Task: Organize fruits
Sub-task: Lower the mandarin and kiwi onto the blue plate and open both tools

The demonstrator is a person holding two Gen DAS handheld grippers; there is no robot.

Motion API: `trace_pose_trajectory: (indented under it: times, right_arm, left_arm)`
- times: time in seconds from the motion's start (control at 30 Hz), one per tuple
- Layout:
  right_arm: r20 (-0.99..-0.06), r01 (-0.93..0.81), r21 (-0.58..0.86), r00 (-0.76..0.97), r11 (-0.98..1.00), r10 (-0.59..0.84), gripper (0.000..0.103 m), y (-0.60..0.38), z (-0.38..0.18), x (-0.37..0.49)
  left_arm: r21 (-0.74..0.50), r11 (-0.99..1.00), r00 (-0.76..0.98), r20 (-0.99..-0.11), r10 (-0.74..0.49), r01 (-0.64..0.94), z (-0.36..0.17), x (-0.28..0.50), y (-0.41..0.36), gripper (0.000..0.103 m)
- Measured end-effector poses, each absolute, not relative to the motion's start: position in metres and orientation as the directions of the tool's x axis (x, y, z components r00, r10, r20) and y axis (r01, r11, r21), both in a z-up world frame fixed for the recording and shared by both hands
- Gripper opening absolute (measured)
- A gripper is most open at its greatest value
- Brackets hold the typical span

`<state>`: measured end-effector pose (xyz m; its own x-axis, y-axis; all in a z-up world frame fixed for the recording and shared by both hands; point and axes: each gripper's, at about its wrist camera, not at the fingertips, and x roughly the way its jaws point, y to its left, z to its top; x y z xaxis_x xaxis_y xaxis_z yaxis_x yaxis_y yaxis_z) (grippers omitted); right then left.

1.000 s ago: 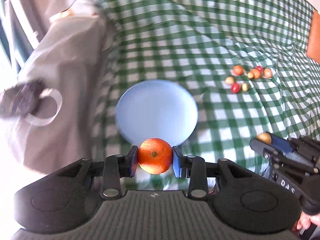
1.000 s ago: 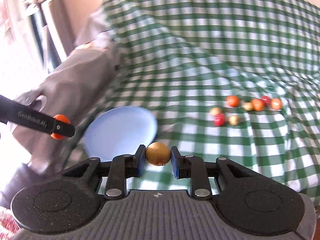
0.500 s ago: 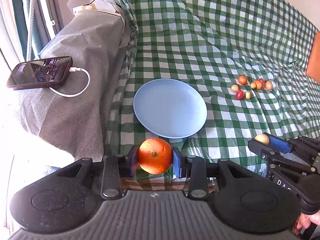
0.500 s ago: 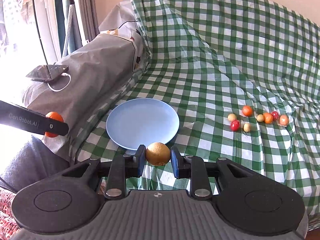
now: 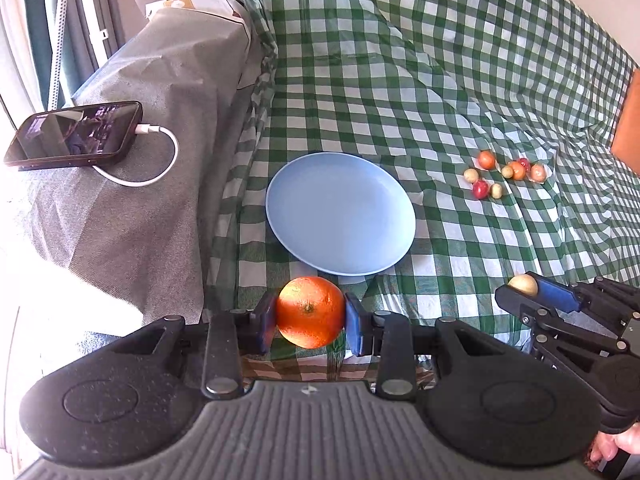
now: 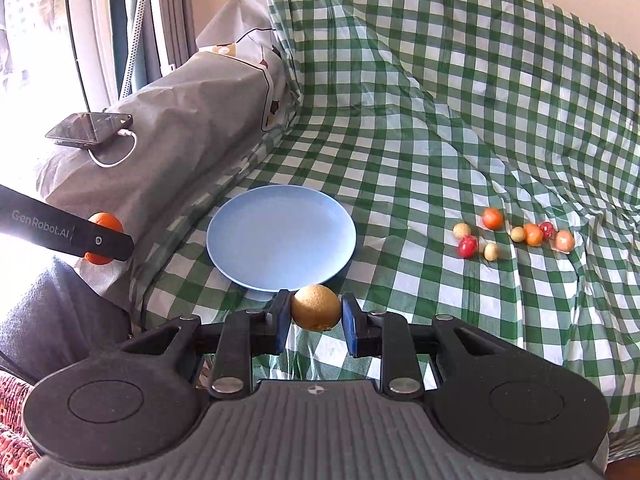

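Note:
My left gripper (image 5: 310, 314) is shut on an orange (image 5: 310, 312), held in the air just short of the near edge of the empty blue plate (image 5: 340, 212). My right gripper (image 6: 316, 314) is shut on a brown kiwi (image 6: 316, 307), also near the plate's (image 6: 280, 238) front rim. The right gripper and kiwi show at the right of the left wrist view (image 5: 524, 285). The left gripper and orange show at the left of the right wrist view (image 6: 105, 238). Several small red, orange and yellow fruits (image 6: 516, 234) lie on the checked cloth right of the plate.
A green-and-white checked cloth (image 5: 400, 80) covers the surface and rises at the back. A grey covered block (image 5: 160, 100) stands left of the plate, with a phone (image 5: 76, 134) and white cable on top. A window is at far left.
Both grippers have pulled back and risen from the plate while keeping their fruit. The view has steadied after blur a second ago.

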<state>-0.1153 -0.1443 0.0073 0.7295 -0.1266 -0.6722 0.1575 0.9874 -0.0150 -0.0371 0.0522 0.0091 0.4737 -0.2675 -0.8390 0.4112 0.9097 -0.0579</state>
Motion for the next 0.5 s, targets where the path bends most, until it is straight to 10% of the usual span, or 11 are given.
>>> trace_pose_trajectory:
  times: [0.5]
  right_arm:
    - [-0.675, 0.133, -0.011, 0.73, 0.991, -0.105, 0.028, -0.145, 0.0, -0.079]
  left_arm:
    - [-0.074, 0.912, 0.47, -0.839, -0.275, 0.403, -0.003, 0.008, 0.034, 0.039]
